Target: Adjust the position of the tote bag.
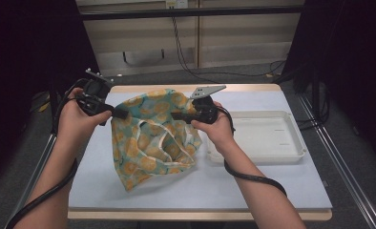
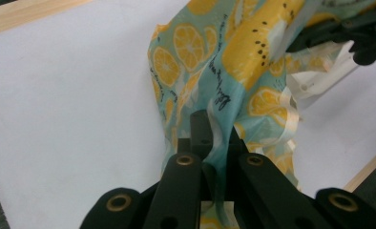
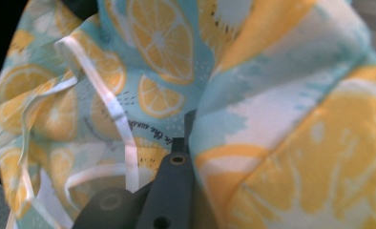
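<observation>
Cloth with the lemon print (image 1: 150,138) hangs between your two tools, lifted by its upper edge while its lower end sags onto the counter (image 1: 95,181). Your left hand-held gripper (image 1: 120,114) is clamped narrow on one corner; in the left gripper view the fabric (image 2: 214,95) runs straight into the closed jaws. Your right hand-held gripper (image 1: 175,115) has pinched the opposite part of the top edge, and in the right gripper view the print (image 3: 281,143) bunches against the visible jaw, with a white ribbon tie (image 3: 114,109) dangling just beside it.

Judging from this, you are at the step of holding the piece up by two points, ready to spread or fold it. The next move likely calls for drawing the two tools apart evenly so the cloth goes taut, without tugging so hard that a corner slips free, and for keeping the loose ties from tangling.

Count: one cloth, two tools, one counter. Beyond your right hand-held gripper, on its far side from the cloth, sits one white tray (image 1: 291,151), and nothing lies in it.
</observation>
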The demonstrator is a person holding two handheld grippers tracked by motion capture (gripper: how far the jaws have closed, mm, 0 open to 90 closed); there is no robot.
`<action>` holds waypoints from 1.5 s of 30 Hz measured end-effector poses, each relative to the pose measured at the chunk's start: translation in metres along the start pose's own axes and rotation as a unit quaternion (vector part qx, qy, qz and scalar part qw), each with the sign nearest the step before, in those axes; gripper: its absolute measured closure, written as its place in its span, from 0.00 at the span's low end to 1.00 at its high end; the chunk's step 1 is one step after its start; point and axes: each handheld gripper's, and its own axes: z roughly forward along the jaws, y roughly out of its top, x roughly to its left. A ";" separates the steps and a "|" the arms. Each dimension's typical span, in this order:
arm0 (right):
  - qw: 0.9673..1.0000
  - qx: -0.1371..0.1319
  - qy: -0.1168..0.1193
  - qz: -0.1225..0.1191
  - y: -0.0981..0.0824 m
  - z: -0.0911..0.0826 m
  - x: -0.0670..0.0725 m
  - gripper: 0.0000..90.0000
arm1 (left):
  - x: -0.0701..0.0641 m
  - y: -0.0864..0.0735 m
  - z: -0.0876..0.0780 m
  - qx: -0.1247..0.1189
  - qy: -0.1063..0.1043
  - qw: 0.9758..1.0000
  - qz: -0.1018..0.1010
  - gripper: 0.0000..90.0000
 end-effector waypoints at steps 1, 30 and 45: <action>1.000 0.000 0.001 0.003 -0.002 -0.003 0.002 0.98 | 0.000 0.002 0.001 -0.003 -0.002 1.000 -0.003 1.00; 0.999 0.020 -0.026 0.043 -0.009 -0.033 0.014 0.99 | 0.003 0.015 0.019 -0.039 -0.019 0.999 0.028 0.84; 0.998 0.000 -0.042 0.053 -0.007 -0.046 0.004 0.81 | 0.010 -0.010 0.004 -0.040 -0.016 0.999 0.025 0.59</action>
